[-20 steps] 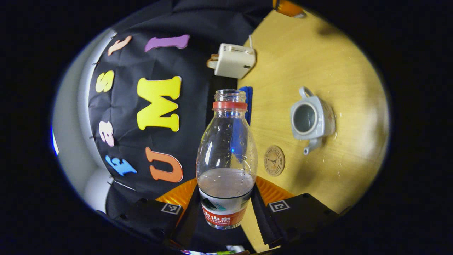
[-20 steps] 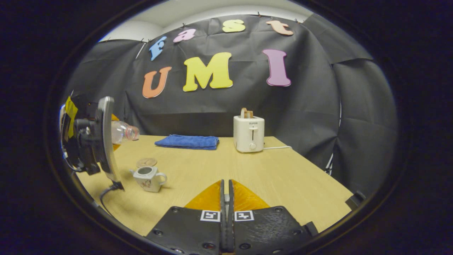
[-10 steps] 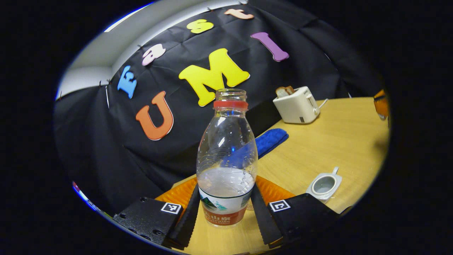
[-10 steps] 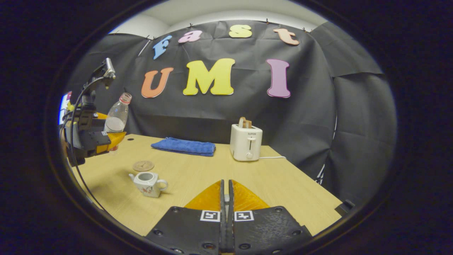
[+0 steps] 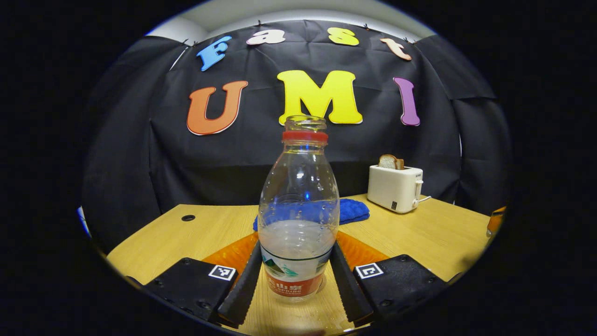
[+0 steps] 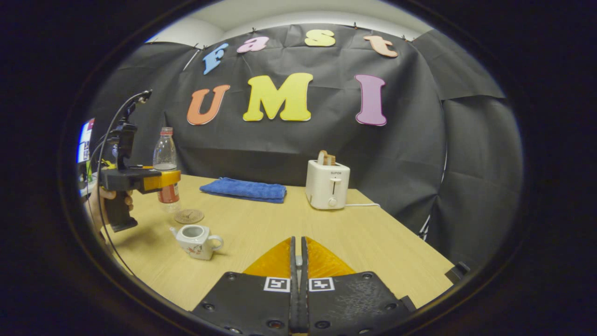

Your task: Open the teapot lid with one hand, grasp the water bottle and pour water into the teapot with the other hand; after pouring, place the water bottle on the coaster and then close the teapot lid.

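My left gripper [image 5: 296, 280] is shut on the lower, labelled part of a clear water bottle [image 5: 298, 196] with no cap, upright and about a third full. In the right gripper view that left gripper [image 6: 161, 181] holds the bottle [image 6: 165, 158] just left of and behind the round brown coaster [image 6: 189, 216]; whether its base touches the table I cannot tell. The small white teapot [image 6: 196, 240] stands lidless in front of the coaster. My right gripper [image 6: 298, 242] hovers over the table's near side, jaws pressed together, with nothing visible between them.
A white toaster [image 6: 328, 185] with a slice of bread stands at the back of the wooden table [image 6: 373, 242], its cord trailing right. A folded blue towel [image 6: 245, 190] lies to its left. A hand [image 6: 100, 200] grips the left gripper's handle.
The bottle has swung from lying tilted sideways to upright, and it has come down beside the coaster. The right gripper has stayed shut and barely moved.
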Motion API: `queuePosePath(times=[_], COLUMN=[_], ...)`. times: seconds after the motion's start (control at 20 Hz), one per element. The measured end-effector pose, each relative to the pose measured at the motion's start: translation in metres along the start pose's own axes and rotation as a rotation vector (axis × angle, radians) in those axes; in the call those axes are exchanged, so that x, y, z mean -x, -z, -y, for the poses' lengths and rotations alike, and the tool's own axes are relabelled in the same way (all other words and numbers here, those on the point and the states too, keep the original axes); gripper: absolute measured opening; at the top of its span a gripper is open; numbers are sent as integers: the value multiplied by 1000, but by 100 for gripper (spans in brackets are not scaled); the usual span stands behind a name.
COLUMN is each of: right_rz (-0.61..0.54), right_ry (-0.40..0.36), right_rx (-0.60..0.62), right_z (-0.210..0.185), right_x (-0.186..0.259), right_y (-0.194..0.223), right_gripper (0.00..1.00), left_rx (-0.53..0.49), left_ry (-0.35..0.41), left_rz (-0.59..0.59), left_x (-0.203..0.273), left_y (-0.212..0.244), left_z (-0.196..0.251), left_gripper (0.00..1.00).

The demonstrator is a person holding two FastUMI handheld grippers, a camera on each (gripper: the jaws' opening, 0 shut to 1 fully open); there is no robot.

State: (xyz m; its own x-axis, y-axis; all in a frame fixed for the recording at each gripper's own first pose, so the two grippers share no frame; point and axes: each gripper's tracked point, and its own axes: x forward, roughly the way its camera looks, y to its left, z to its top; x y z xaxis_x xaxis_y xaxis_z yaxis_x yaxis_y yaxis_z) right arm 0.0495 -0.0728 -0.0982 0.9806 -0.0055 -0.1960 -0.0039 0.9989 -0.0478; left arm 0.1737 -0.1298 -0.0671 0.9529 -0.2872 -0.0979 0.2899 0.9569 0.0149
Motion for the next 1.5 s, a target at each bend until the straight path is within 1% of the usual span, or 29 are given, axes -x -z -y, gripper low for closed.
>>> queuePosePath(times=[0.15, 0.4, 0.6, 0.75, 0.9, 1.1, 1.15, 1.25, 1.35, 1.5], right_rz=[-14, -21, -36, -50, -51, -50, -48, -54, -56, -49], right_ry=[-6, -7, -8, -16, -24, -19, -21, -29, -42, -39], right_rx=[-2, -14, -16, -13, -1, 13, 13, 9, 4, 6], right_z=[0, 8, 10, 7, 1, 2, 2, 0, -2, 0], right_x=[-4, -9, -17, -22, -24, -23, -21, -20, -15, -7], right_y=[7, 12, 18, 23, 25, 27, 28, 30, 33, 32], right_gripper=[0, 0, 0, 0, 0, 0, 0, 0, 0, 0], left_rx=[52, 81, 69, 32, 24, 31, 39, 52, 52, 64], left_ry=[10, 17, 28, 20, 47, 42, 51, 80, 75, 86], left_rz=[18, -39, -44, -34, -25, -21, -18, -13, -4, 8], left_x=[-16, -34, -42, -45, -43, -42, -42, -37, -35, -27], left_y=[-2, 26, 32, 34, 33, 31, 30, 27, 24, 19], left_z=[1, 5, 8, 6, 9, 3, 4, 11, 9, 10], left_gripper=[78, 80, 80, 81, 82, 83, 83, 86, 90, 91])
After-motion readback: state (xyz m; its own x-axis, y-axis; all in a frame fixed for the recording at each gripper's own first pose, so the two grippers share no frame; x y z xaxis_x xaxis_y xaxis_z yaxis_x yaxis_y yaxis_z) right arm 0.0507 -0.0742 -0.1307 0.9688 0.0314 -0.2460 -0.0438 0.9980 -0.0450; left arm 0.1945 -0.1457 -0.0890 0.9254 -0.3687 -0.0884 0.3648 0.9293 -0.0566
